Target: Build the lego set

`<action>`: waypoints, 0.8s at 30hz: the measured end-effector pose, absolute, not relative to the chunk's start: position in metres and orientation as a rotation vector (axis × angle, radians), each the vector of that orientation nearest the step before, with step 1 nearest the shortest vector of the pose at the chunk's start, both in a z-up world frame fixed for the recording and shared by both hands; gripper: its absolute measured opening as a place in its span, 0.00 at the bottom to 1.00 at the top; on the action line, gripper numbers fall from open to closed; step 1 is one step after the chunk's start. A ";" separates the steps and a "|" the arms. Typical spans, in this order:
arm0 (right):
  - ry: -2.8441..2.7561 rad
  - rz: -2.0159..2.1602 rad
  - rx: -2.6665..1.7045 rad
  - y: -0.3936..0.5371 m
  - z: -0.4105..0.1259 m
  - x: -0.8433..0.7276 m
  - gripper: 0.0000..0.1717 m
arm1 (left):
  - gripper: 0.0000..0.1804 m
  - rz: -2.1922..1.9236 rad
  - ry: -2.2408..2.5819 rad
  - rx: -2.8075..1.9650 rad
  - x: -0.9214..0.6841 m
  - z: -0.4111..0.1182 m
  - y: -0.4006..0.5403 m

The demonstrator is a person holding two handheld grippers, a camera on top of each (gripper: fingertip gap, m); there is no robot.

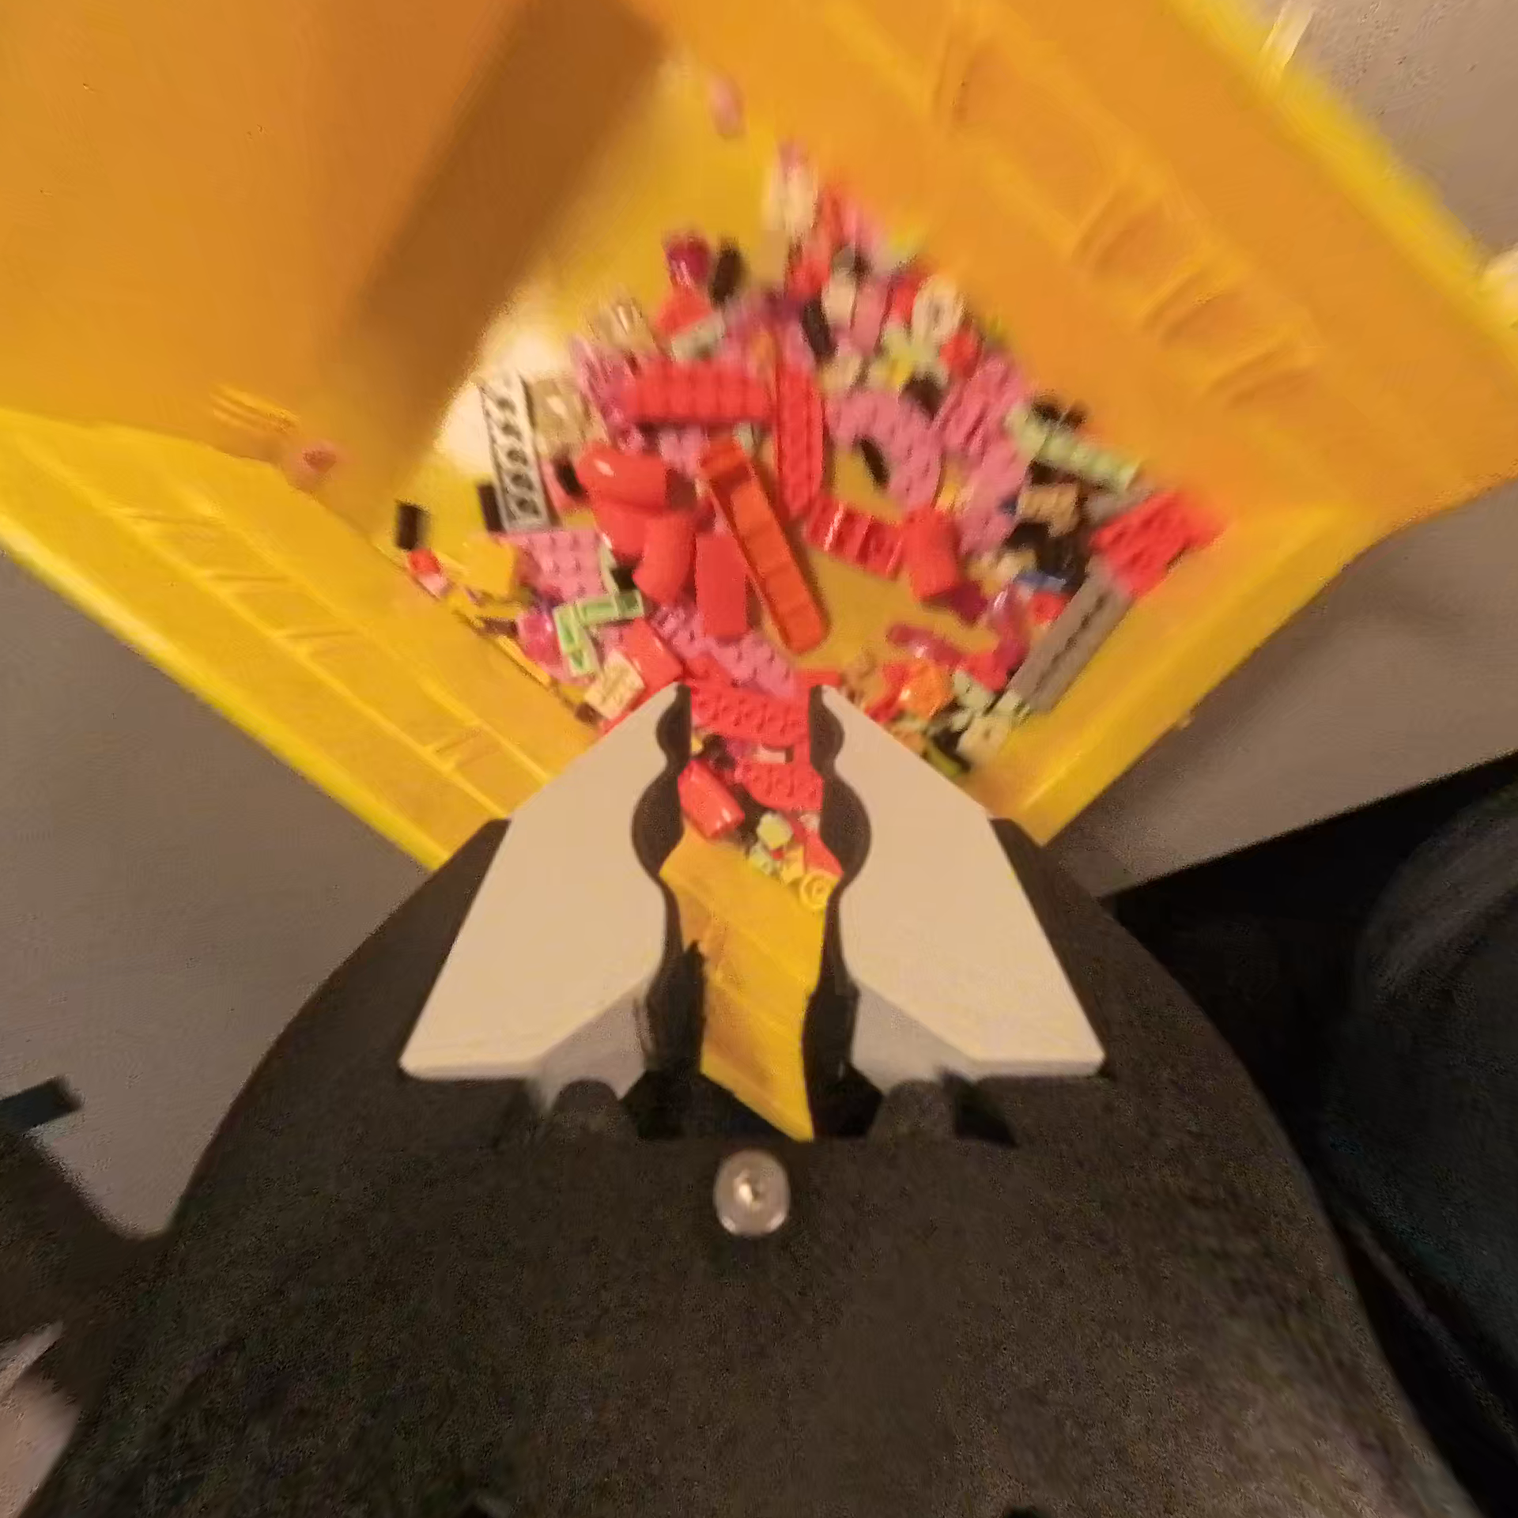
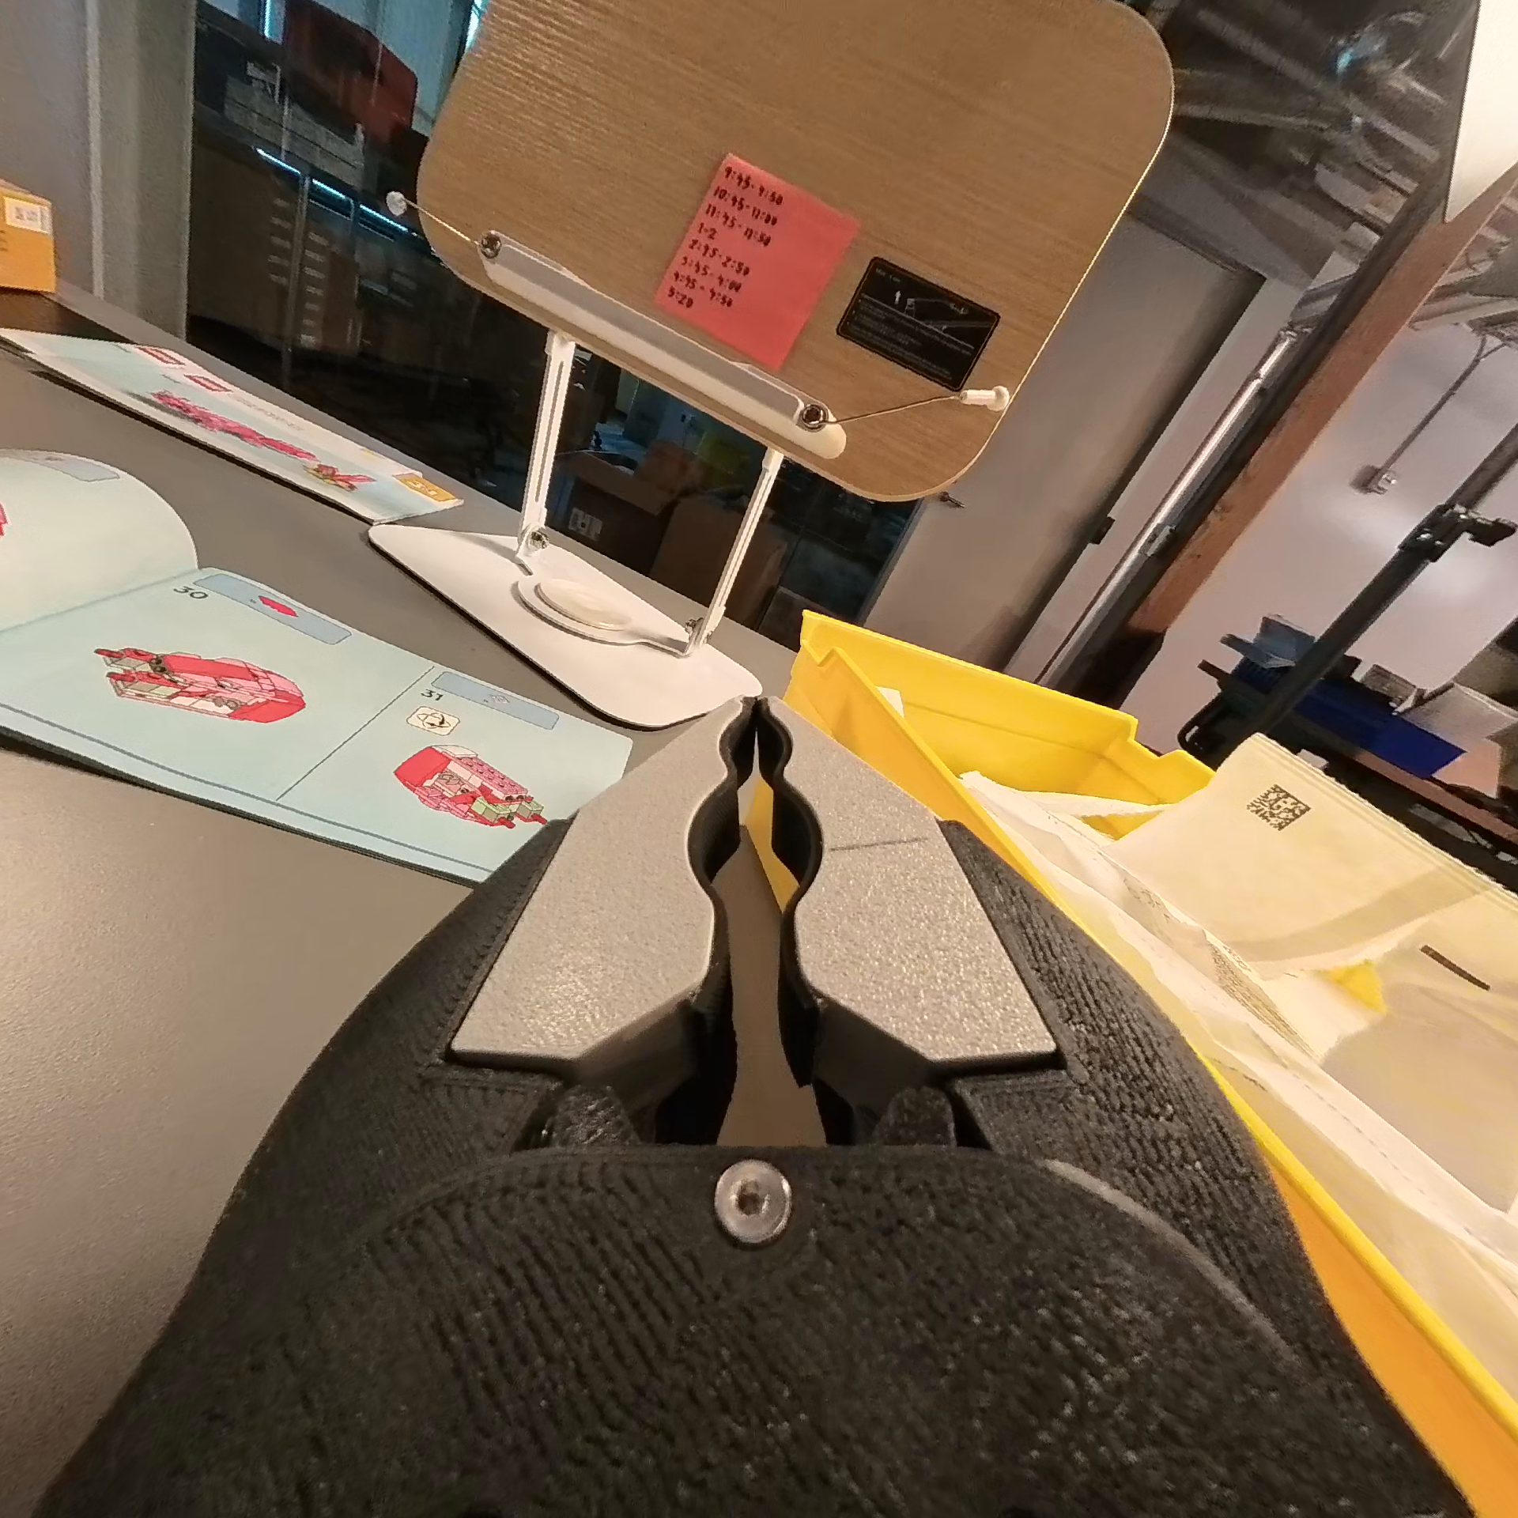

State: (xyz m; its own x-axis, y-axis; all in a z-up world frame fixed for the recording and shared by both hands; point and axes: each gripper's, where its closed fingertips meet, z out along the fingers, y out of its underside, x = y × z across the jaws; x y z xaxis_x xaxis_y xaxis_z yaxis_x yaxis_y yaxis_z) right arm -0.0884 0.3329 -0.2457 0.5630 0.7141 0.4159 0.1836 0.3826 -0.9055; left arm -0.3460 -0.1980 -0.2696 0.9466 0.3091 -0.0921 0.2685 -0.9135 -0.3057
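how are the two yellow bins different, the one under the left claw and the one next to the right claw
The bin under the left claw holds a loose heap of toy bricks, mostly red and pink; the bin beside the right claw holds white paper bags. The first bin is seen from above and blurred; the second is seen from the side and sharp. The left claw's fingers stand apart over the bricks; the right claw's tips meet. Both bins are yellow plastic.
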 end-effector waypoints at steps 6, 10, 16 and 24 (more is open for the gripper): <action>-0.940 0.433 -1.161 0.333 -0.244 -0.087 0.00 | 0.32 0.234 -0.381 -3.243 -0.354 -0.319 -0.216; -0.924 0.450 -1.167 0.334 -0.243 -0.086 0.00 | 0.34 0.233 -0.415 -3.277 -0.362 -0.327 -0.220; -0.914 0.468 -1.168 0.334 -0.242 -0.085 0.00 | 0.20 0.001 -0.393 -3.275 -0.349 -0.331 -0.215; -0.908 0.479 -1.168 0.334 -0.241 -0.085 0.00 | 0.00 0.136 -0.238 -3.098 -0.372 -0.323 -0.178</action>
